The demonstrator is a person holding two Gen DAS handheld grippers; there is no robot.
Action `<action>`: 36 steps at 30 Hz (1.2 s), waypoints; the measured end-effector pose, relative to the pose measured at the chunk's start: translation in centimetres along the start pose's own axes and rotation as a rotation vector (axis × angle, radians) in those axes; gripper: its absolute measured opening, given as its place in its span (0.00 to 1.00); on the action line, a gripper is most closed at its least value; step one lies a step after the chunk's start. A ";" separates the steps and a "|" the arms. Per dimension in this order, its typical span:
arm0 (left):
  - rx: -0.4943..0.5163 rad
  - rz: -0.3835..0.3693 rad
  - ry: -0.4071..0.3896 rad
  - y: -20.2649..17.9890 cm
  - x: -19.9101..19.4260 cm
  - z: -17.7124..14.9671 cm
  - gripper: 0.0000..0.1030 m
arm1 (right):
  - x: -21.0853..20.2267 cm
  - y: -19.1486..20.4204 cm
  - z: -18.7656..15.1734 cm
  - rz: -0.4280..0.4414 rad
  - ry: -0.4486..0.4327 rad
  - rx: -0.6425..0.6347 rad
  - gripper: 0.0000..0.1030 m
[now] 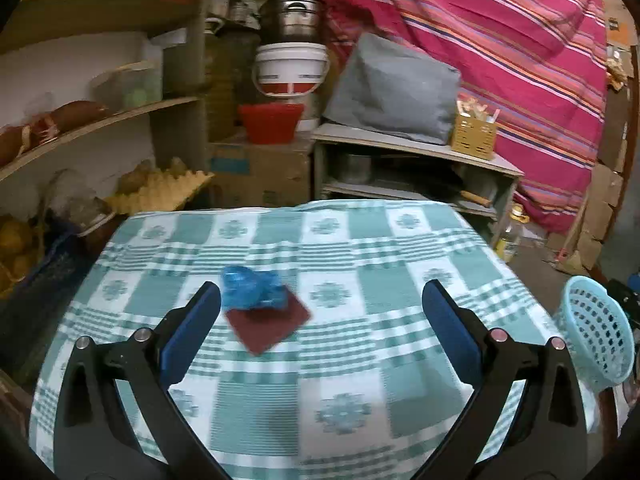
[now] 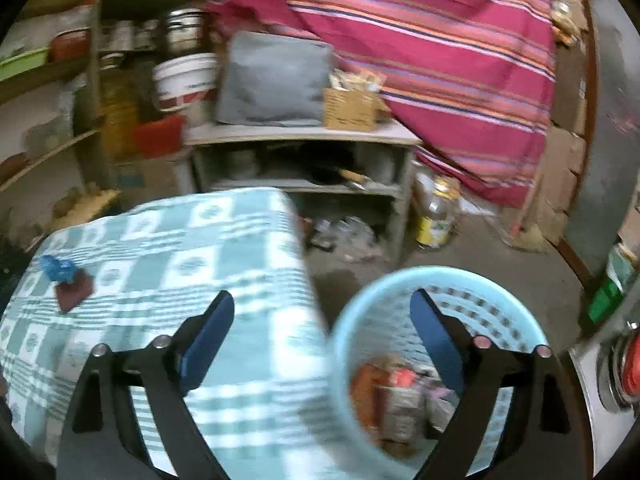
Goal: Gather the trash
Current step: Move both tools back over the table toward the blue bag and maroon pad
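- The left claw [image 1: 320, 312] stands wide apart and empty over the checked surface [image 1: 360, 380]. Just ahead of its left finger lies a crumpled blue wrapper [image 1: 251, 287], resting on a dark red square pad [image 1: 267, 325]; my guess is these are the trash left to collect, and the claw is spread ready to close round them.
- Far off to the right of the left claw, past the surface's edge, hangs a pale blue basket [image 1: 600, 336], placed low beside the surface, probably so scraps can be dropped straight in.
- The right claw [image 2: 322, 326] is also spread, nothing between its fingers, straddling the surface edge and the basket's near rim [image 2: 340, 344]; that fits a drop just made, though I judge so only from its position.
- The right wrist view alone looks down into the basket, showing blurred orange and grey litter [image 2: 396, 396] already inside. The left wrist view shows only its outer wall, but gives the wrapper and pad sharply, which the right view shows small and far left.
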State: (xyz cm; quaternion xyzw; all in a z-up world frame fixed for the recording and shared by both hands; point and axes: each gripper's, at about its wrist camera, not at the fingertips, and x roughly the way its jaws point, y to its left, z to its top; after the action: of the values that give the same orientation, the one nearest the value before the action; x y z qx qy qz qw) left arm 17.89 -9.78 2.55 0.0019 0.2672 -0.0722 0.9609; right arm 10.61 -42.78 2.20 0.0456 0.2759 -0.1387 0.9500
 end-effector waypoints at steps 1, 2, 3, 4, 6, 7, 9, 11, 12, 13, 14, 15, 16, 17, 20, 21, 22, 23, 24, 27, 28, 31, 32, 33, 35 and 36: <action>-0.001 0.006 0.002 0.3 0.0 -0.1 0.95 | 0.0 1.6 0.1 0.022 -0.004 -0.021 0.87; -0.003 0.016 0.002 1.1 0.0 -0.2 0.95 | 0.2 2.8 0.1 0.038 -0.001 -0.040 0.88; -0.005 0.023 0.002 1.7 0.0 -0.3 0.95 | 0.4 3.9 0.1 0.048 0.002 -0.058 0.88; -0.006 0.030 0.004 2.1 0.0 -0.3 0.95 | 0.7 5.2 0.0 0.058 0.007 -0.080 0.88; -0.013 0.042 0.007 3.4 0.1 -0.5 0.95 | 1.2 7.1 -0.2 0.077 0.023 -0.108 0.88; -0.017 0.051 0.013 3.9 0.3 -0.6 0.95 | 1.5 7.8 -0.3 0.086 0.029 -0.114 0.88; -0.026 0.062 0.017 5.0 0.4 -0.8 0.95 | 2.2 9.5 -0.6 0.113 0.047 -0.127 0.88; -0.033 0.072 0.022 5.9 0.6 -1.0 0.95 | 2.8 11.0 -0.8 0.123 0.060 -0.145 0.88; -0.038 0.077 0.020 6.4 0.7 -1.1 0.95 | 3.0 11.7 -0.9 0.123 0.063 -0.154 0.89; -0.043 0.085 0.021 6.9 0.8 -1.2 0.95 | 3.4 12.2 -1.0 0.124 0.067 -0.164 0.89; -0.047 0.090 0.025 7.3 0.9 -1.4 0.95 | 3.6 12.6 -1.1 0.124 0.071 -0.169 0.89; -0.055 0.092 0.024 7.9 1.1 -1.5 0.95 | 3.9 13.0 -1.1 0.125 0.076 -0.174 0.89; -0.063 0.097 0.028 8.4 1.4 -1.7 0.95 | 4.2 13.4 -1.2 0.125 0.079 -0.178 0.89; -0.068 0.103 0.036 8.9 1.7 -1.9 0.95 | 4.4 13.7 -1.2 0.124 0.081 -0.180 0.89; -0.074 0.117 0.042 9.8 2.3 -2.2 0.95 | 5.2 14.2 -1.4 0.123 0.088 -0.182 0.89; -0.070 0.118 0.046 10.1 2.5 -2.2 0.95 | 5.5 14.4 -1.5 0.119 0.093 -0.182 0.89; -0.069 0.113 0.038 10.2 2.5 -2.2 0.95 | 5.7 14.5 -1.5 0.118 0.090 -0.180 0.89; -0.072 0.114 0.029 10.4 2.5 -2.3 0.95 | 6.0 14.6 -1.6 0.117 0.089 -0.178 0.89; -0.075 0.121 0.037 10.5 2.8 -2.4 0.95 | 6.4 14.7 -1.7 0.112 0.101 -0.178 0.89; -0.082 0.112 0.042 10.7 3.4 -2.5 0.95 | 7.1 15.0 -1.7 0.110 0.107 -0.172 0.89; -0.081 0.113 0.047 10.7 3.6 -2.4 0.95 | 7.2 15.1 -1.7 0.110 0.108 -0.170 0.89; -0.086 0.106 0.055 10.6 4.4 -2.5 0.95 | 7.5 15.4 -1.7 0.111 0.103 -0.166 0.89; -0.086 0.102 0.063 10.6 4.7 -2.5 0.95 | 7.7 15.5 -1.8 0.108 0.106 -0.166 0.89; -0.084 0.097 0.065 10.5 5.0 -2.5 0.95 | 7.8 15.6 -1.8 0.104 0.110 -0.164 0.89; -0.083 0.093 0.068 10.4 5.4 -2.5 0.95 | 7.9 15.6 -1.9 0.105 0.104 -0.158 0.89; -0.081 0.087 0.072 10.3 5.8 -2.4 0.95 | 8.1 15.6 -1.9 0.106 0.111 -0.154 0.89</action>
State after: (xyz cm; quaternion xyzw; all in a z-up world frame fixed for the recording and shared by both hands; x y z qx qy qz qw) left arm 23.00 -0.30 -2.81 -0.0228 0.3042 -0.0196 0.9521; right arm 20.70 -29.46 -3.65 -0.0056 0.3350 -0.0639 0.9400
